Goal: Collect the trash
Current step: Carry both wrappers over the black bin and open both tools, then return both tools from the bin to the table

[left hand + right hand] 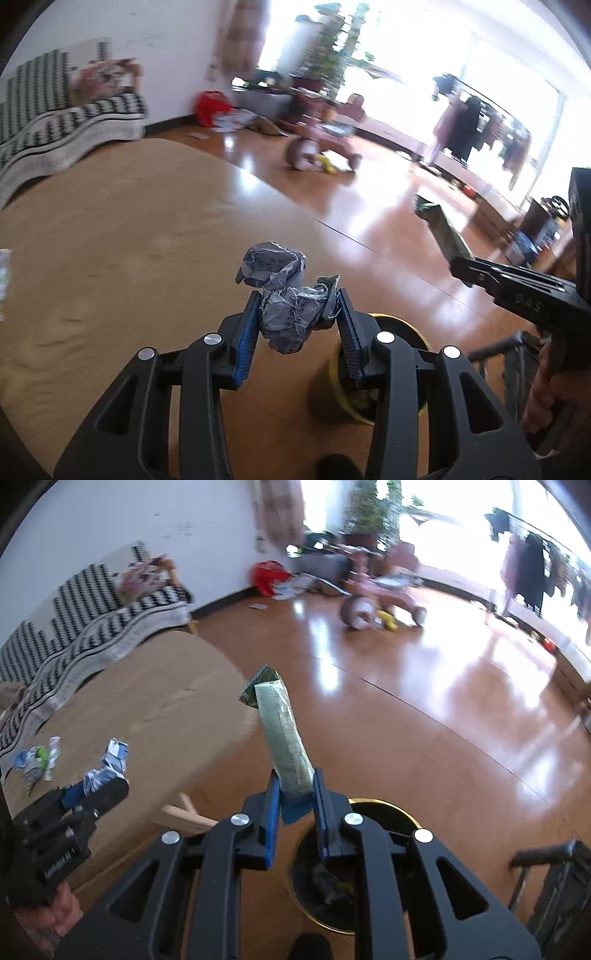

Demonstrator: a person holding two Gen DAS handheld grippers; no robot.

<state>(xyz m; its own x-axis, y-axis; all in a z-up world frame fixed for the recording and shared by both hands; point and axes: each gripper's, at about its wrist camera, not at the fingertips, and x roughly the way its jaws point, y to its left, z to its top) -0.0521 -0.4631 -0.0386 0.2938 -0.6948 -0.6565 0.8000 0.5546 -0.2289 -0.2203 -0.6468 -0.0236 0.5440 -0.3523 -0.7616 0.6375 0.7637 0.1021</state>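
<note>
Hiding part of the bin point(384, 806), both hand-held grippers grip trash: left point(297, 312) paper, right point(295, 794) wrapper.

The left gripper point(297, 301) points forward toward 12 o'clock, its blue-padded fingers point(246, 332) closed on crumpled paper point(282, 295) pinched between them. The right gripper point(295, 792) also points to 12 o'clock, its fingers point(322, 812) clamped on the lower end of a wrapper point(284, 734) that stands up and leans toward 11 o'clock. In the left view the right gripper enters from 3 o'clock; a hand point(550, 391) grips its handle.
</note>
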